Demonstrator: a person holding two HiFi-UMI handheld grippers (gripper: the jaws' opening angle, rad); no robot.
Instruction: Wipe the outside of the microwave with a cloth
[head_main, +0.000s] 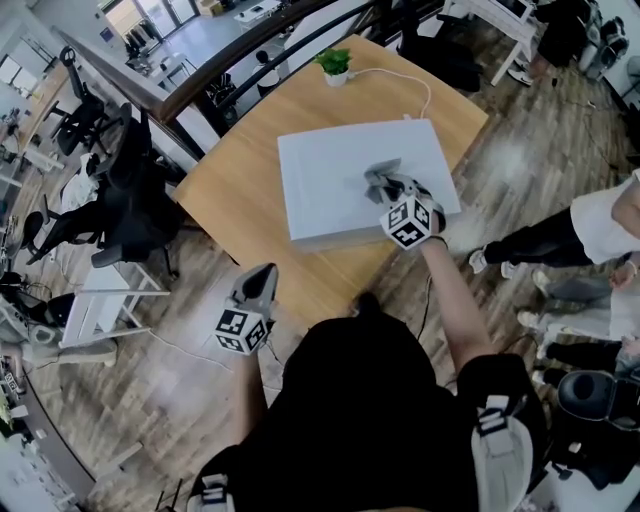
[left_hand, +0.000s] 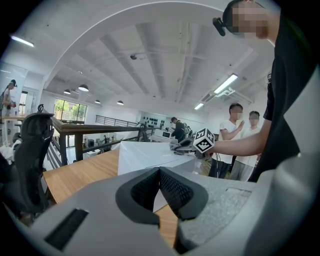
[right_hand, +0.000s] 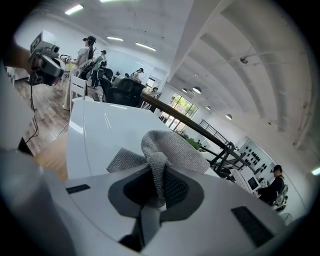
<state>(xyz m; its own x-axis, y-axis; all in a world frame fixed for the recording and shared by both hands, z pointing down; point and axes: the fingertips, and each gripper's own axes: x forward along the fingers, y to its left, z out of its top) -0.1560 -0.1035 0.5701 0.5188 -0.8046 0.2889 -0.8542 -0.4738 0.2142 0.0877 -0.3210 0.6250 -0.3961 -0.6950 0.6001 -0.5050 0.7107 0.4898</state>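
- The cloth (head_main: 381, 179), grey and knitted, lies bunched on top of the microwave (head_main: 335, 175), toward its right side.
- The right claw (head_main: 388, 192) pinches a fold of the cloth; in the right gripper view the fabric (right_hand: 172, 150) rises between the two pads and flops over onto the white top (right_hand: 97, 132).
- The microwave is a white box lying flat near the middle of the wooden tabletop (head_main: 235, 190), its top glossy.
- The left claw (head_main: 263, 277) hangs off the tabletop's near edge, well apart from the microwave, over the floor.
- In the left gripper view its pads (left_hand: 172, 192) are pressed together at the tips with nothing between them, pointing toward the microwave (left_hand: 142, 155).
- A small potted plant (head_main: 335, 63) stands at the tabletop's far edge, and a white cable (head_main: 405, 80) curves from beside it to the microwave's back.
- A black chair (head_main: 130, 205) stands left of the tabletop.
- People (head_main: 590, 230) stand to the right.
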